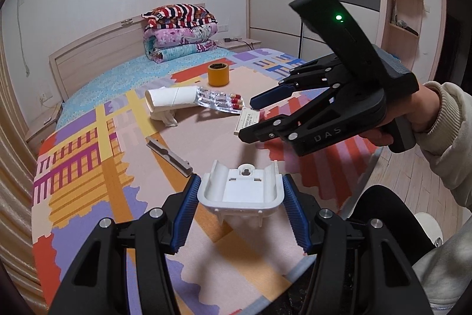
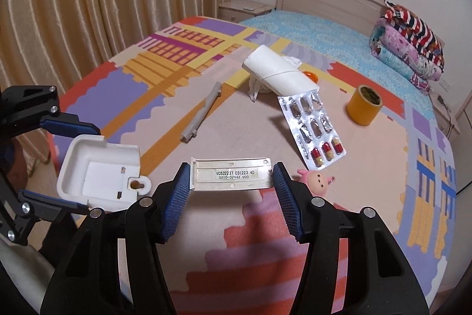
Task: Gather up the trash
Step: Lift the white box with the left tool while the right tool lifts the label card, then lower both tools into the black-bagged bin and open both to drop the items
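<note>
Gripping a white casing [image 1: 240,191], the left gripper [image 1: 239,194] clamps its sides and tilts down over the bed [image 1: 206,138]. Beside it, the right gripper [image 2: 230,176] pinches a labelled cover [image 2: 231,174] edgewise, both lifted clear. Blister pack [image 2: 312,132], roll [image 2: 280,73] and tape [image 2: 364,105] remain, lying beyond the casing.

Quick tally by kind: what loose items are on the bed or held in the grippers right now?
Plastic pieces: 3, namely white housing, labelled cover, grey strip
Paper rolls: 1
Pill blister packs: 1
Tape rolls: 1
Pink toy figures: 1
Orange item behind roll, unclear: 1
Total: 8
</note>
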A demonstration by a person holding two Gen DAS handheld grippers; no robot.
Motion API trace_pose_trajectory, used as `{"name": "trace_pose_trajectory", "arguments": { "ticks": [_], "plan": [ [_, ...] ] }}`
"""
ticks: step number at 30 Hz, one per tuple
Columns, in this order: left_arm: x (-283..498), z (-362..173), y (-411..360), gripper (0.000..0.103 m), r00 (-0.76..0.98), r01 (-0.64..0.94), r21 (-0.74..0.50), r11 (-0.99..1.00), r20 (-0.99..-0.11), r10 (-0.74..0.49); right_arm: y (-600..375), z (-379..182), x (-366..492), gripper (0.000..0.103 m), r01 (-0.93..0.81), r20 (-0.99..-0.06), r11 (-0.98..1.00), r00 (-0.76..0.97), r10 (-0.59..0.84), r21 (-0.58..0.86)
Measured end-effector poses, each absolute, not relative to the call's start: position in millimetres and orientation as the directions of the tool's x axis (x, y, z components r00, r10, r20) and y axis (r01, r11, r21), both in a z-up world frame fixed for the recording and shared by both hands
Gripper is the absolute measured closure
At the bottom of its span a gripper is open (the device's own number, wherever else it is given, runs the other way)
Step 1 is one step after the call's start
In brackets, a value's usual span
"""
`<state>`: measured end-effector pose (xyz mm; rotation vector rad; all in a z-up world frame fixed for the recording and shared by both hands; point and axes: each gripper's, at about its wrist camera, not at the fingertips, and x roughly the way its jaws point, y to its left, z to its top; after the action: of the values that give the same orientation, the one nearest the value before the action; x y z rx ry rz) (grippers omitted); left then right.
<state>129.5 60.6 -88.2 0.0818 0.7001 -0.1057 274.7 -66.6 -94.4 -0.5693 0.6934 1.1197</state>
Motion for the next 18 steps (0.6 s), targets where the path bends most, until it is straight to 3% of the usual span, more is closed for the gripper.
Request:
{"name": "trace_pose_trajectory", "arguments": {
  "ticks": [18],
  "plan": [
    [74.1,-79.7,6.1,0.049,0.770,0.157,0.034,0.987,-0.630,-0.101,-149.8,-81.4,206.4,0.047,-0.933,-0.713,0.354,0.286,0.640,-0.057]
  ]
}}
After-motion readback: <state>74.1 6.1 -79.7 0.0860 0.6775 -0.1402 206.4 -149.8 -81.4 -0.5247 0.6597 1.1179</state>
